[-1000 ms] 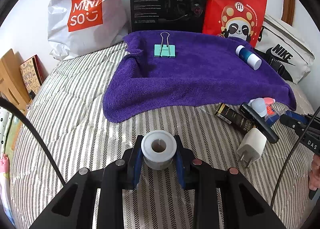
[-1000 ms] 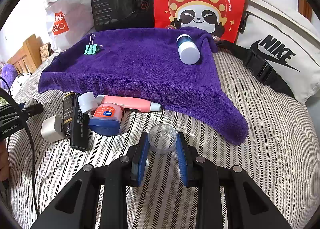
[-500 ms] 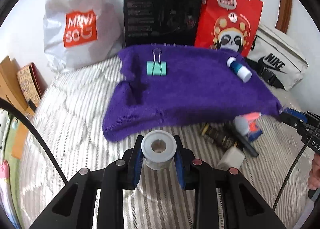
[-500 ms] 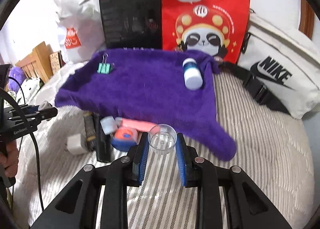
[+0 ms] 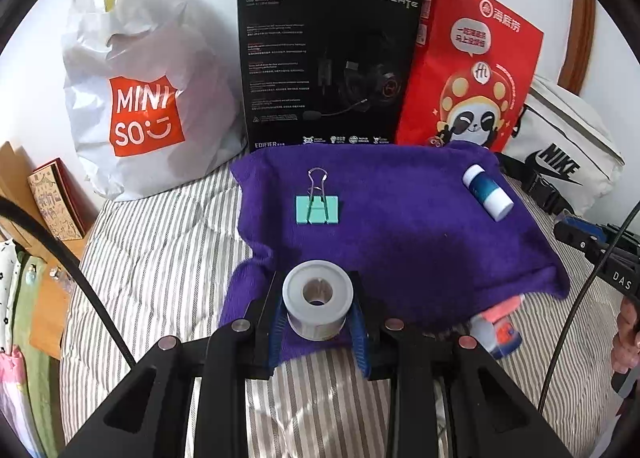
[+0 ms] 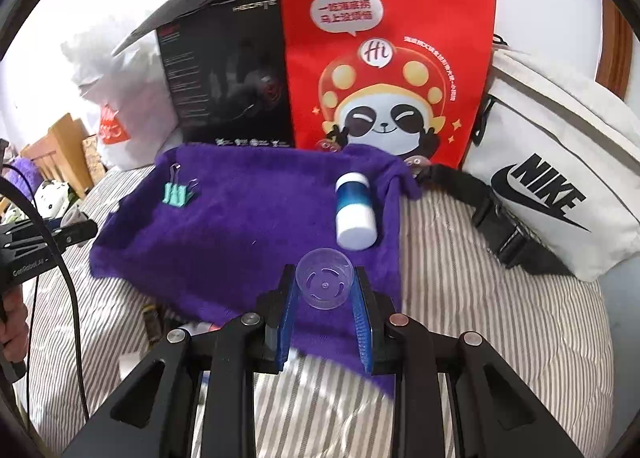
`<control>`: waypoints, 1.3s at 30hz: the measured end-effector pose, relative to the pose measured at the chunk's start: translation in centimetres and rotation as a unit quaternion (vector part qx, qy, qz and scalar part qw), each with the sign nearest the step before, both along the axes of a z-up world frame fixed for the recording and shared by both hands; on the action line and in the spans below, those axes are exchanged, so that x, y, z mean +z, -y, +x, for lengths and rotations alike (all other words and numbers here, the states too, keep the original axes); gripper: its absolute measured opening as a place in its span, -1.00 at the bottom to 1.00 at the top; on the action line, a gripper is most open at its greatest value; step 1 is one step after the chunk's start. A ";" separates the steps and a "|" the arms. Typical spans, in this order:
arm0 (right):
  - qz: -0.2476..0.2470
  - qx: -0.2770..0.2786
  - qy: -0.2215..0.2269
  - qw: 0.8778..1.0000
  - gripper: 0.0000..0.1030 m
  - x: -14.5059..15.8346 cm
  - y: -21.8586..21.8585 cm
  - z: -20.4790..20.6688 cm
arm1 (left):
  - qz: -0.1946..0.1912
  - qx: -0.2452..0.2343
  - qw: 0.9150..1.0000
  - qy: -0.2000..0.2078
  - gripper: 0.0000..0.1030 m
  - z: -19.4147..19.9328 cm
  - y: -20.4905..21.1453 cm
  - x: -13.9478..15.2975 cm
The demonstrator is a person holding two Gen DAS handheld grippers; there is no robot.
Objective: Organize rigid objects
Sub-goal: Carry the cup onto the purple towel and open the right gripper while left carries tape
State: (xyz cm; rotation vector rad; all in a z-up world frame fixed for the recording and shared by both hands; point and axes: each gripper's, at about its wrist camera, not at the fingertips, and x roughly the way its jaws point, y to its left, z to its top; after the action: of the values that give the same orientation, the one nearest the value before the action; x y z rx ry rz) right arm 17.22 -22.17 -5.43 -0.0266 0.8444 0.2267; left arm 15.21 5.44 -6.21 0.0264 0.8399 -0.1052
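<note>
Both hands have risen off the striped bed (image 5: 160, 278) and swung forward over the purple towel (image 5: 400, 226) — the left gripper (image 5: 318, 322) with its jaws clamped on a grey roll of tape (image 5: 318, 298), the right gripper (image 6: 325, 318) with its jaws clamped on a clear plastic cup (image 6: 325, 284). A second ago both loads hung above bare bedding short of the cloth. Ahead of the jaws lie a green binder clip (image 5: 317, 210) and a blue-and-white bottle (image 6: 354, 214) — the towel looks to be the gathering spot, with release the likely next step.
</note>
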 end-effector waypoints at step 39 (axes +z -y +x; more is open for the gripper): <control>-0.031 0.017 -0.081 0.996 -0.47 -6.8 -1.6 6.3 | -0.029 -0.013 0.999 -0.035 -0.47 7.8 0.3 -4.6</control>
State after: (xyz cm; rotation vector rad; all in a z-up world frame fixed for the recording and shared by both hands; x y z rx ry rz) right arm 23.48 -20.57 -12.28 -0.0809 1.0127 0.2366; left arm 23.04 5.17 -10.85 -0.0210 0.9068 -0.1555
